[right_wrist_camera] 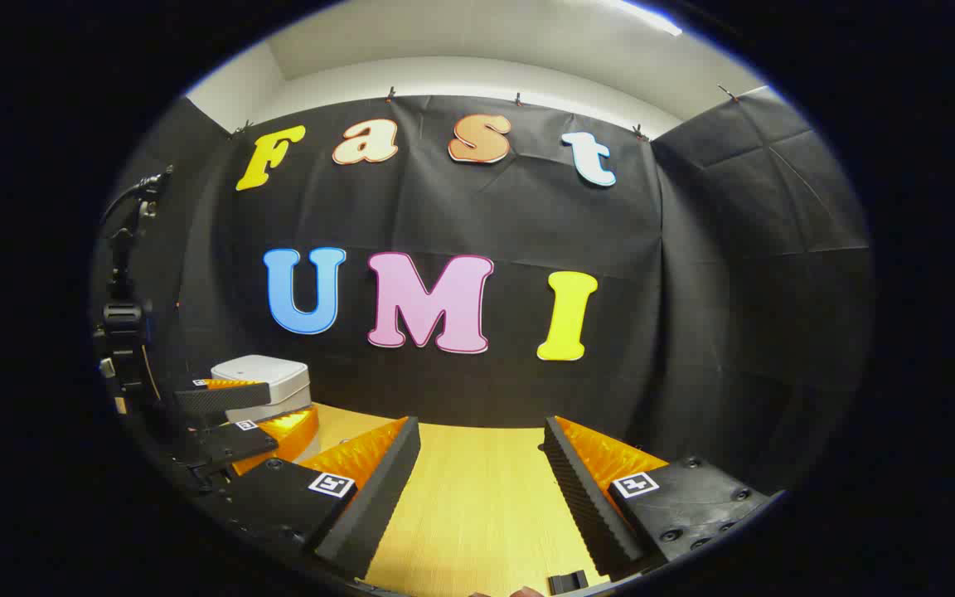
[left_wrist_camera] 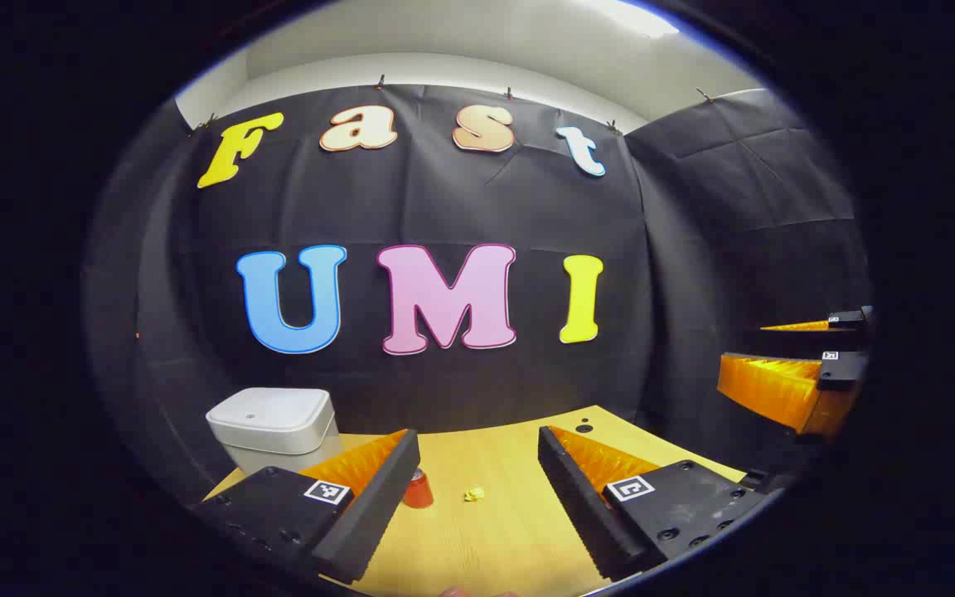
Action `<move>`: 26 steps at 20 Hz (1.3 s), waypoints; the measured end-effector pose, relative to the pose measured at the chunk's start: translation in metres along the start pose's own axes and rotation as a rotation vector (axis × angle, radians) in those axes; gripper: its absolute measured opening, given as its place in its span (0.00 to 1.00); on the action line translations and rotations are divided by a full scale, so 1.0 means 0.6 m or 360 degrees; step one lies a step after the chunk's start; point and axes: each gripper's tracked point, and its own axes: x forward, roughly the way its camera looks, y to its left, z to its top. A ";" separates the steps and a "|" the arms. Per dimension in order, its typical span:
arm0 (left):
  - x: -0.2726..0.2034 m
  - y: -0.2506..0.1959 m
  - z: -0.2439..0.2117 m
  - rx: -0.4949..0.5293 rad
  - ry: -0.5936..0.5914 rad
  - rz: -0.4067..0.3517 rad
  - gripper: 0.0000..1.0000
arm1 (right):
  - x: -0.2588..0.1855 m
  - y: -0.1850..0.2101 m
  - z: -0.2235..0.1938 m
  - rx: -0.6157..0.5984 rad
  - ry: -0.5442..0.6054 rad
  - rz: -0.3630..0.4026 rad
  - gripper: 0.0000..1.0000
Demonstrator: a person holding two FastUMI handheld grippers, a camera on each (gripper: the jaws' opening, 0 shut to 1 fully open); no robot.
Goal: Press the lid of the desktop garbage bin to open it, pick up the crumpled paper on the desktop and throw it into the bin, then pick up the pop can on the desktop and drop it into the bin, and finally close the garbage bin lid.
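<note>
Wooden desktop [left_wrist_camera: 494, 531], closed bin [left_wrist_camera: 274, 424], can [left_wrist_camera: 418, 489]

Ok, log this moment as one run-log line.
stage: start | bin lid: closed | can, paper: on desk | left gripper: open | right gripper: open

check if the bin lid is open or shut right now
Shut. In the left gripper view the bin's lid sits flat and flush on the bin, with no gap showing; the right gripper view shows it flat too.

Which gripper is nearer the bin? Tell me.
Left. The left gripper has the bin just ahead to its left; the right gripper sits farther off, beyond the left one.
</note>
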 end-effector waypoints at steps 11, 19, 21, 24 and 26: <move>0.044 -0.063 0.029 -0.0011 -0.0038 -0.0134 0.96 | -0.019 -0.057 0.000 -0.0081 -0.0004 -0.0090 0.92; 0.056 -0.037 -0.001 -0.0003 0.0034 -0.0098 0.98 | 0.012 -0.048 0.002 -0.0074 -0.0001 -0.0066 0.96; 0.053 -0.027 -0.007 -0.0005 0.0058 -0.0086 0.99 | 0.013 -0.047 0.009 -0.0070 -0.0016 -0.0068 0.92; 0.056 -0.011 -0.001 0.0020 0.0047 -0.0069 0.98 | 0.015 -0.040 0.005 -0.0078 -0.0017 -0.0067 0.96; 0.057 -0.006 0.003 0.0024 0.0037 -0.0069 0.98 | 0.017 -0.034 0.005 -0.0088 -0.0016 -0.0064 0.96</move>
